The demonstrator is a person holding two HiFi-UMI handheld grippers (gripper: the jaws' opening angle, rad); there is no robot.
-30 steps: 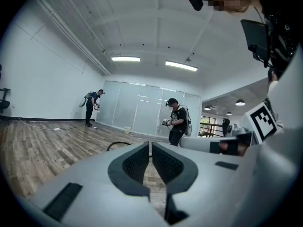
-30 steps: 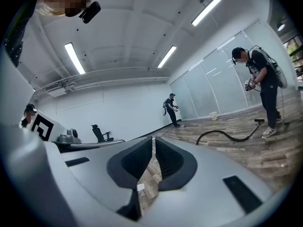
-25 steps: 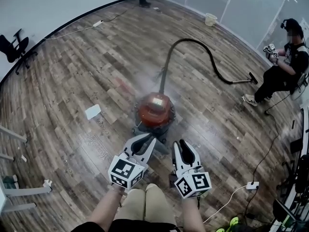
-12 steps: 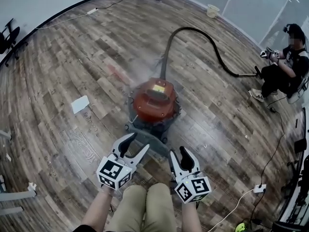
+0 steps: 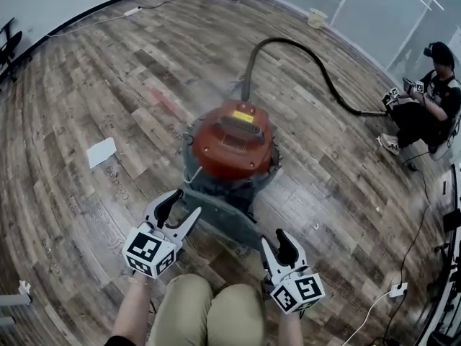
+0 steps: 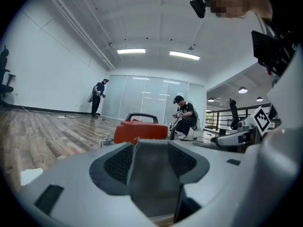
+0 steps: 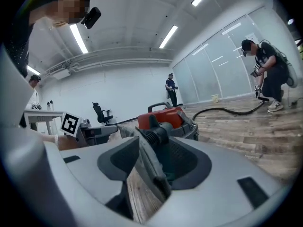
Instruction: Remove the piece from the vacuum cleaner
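The vacuum cleaner [image 5: 232,139] has a red lid on a grey drum and stands on the wood floor in front of me; its black hose [image 5: 310,60] curves off to the far right. A flat grey piece [image 5: 223,218] sticks out from its base toward my knees. My left gripper [image 5: 178,209] is at that piece's left end and my right gripper [image 5: 277,245] at its near right end. Both have just been opening and stand open. In the left gripper view the grey piece [image 6: 151,174] fills the gap between the jaws. In the right gripper view a dark ribbed edge [image 7: 150,145] runs between them.
A person [image 5: 425,110] sits on the floor at the right, near the hose's nozzle. A white sheet [image 5: 101,152] lies on the floor to the left. A power strip [image 5: 398,290] with its cable is at the lower right, a bin [image 5: 317,18] far back.
Both grippers have dropped toward the floor and spread apart, and their jaws have opened wide. The vacuum cleaner now looks nearer and larger.
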